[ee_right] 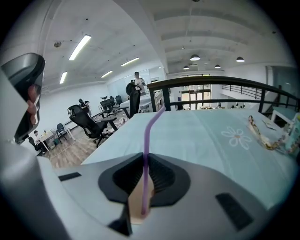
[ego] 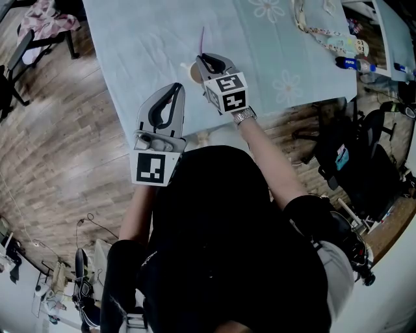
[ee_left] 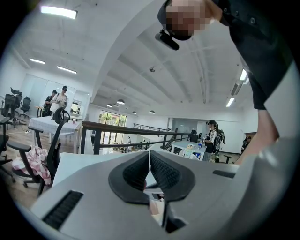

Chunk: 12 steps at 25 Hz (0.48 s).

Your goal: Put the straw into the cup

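Observation:
In the right gripper view a purple bendy straw (ee_right: 148,140) stands upright between the pads of my right gripper (ee_right: 146,161), which is shut on it. Its lower end dips into a tan cup (ee_right: 138,206) just beneath the jaws. From the head view the right gripper (ego: 209,62) hovers over the cup (ego: 192,71) near the front edge of the light blue table (ego: 149,39), and the straw (ego: 201,39) sticks up past it. My left gripper (ego: 172,91) is held nearer my body, off the table edge. Its pads (ee_left: 159,171) meet with nothing between them.
A patterned lanyard (ego: 318,29) and a blue-capped bottle (ego: 354,64) lie at the table's right side. A chair with pink cloth (ego: 45,19) stands on the wood floor to the left, and dark office chairs (ego: 364,156) to the right. A dark railing (ee_right: 220,82) runs behind the table.

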Motion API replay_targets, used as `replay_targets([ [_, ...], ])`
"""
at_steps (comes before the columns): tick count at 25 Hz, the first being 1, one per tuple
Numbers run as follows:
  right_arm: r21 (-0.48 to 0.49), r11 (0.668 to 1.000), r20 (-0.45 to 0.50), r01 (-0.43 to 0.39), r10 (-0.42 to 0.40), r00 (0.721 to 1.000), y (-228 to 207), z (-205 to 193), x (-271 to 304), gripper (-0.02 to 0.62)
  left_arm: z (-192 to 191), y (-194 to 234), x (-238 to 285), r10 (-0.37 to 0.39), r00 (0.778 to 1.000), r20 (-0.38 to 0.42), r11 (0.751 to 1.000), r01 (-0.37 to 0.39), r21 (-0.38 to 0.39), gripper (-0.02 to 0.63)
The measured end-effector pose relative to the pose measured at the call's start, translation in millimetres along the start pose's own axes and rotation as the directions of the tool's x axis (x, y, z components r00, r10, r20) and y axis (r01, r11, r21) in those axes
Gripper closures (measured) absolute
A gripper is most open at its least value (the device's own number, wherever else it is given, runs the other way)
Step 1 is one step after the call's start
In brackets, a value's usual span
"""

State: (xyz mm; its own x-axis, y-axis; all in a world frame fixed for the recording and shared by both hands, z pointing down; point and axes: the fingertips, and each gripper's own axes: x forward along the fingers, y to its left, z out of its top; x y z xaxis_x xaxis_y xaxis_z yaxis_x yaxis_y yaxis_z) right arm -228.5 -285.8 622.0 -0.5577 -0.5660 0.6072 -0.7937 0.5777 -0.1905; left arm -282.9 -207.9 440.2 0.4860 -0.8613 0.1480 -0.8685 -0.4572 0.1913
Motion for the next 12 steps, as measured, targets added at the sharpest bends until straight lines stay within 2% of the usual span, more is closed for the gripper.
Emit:
replay_targets([
  [7, -0.002, 1.0, -0.021, 0.014, -0.014, 1.0, -0.7, -1.7, 2.1, 0.557, 0.9, 3.6, -4.5, 0.012, 1.0, 0.005, 1.0, -0.012, -0.001, 0.588],
  [12, -0.001, 1.0, -0.033, 0.007, -0.007, 0.999, 0.1, -3.9, 2.4, 0.526, 0.5, 4.9, -5.4, 0.012, 1.0, 0.006, 1.0, -0.012, 0.0, 0.587],
])
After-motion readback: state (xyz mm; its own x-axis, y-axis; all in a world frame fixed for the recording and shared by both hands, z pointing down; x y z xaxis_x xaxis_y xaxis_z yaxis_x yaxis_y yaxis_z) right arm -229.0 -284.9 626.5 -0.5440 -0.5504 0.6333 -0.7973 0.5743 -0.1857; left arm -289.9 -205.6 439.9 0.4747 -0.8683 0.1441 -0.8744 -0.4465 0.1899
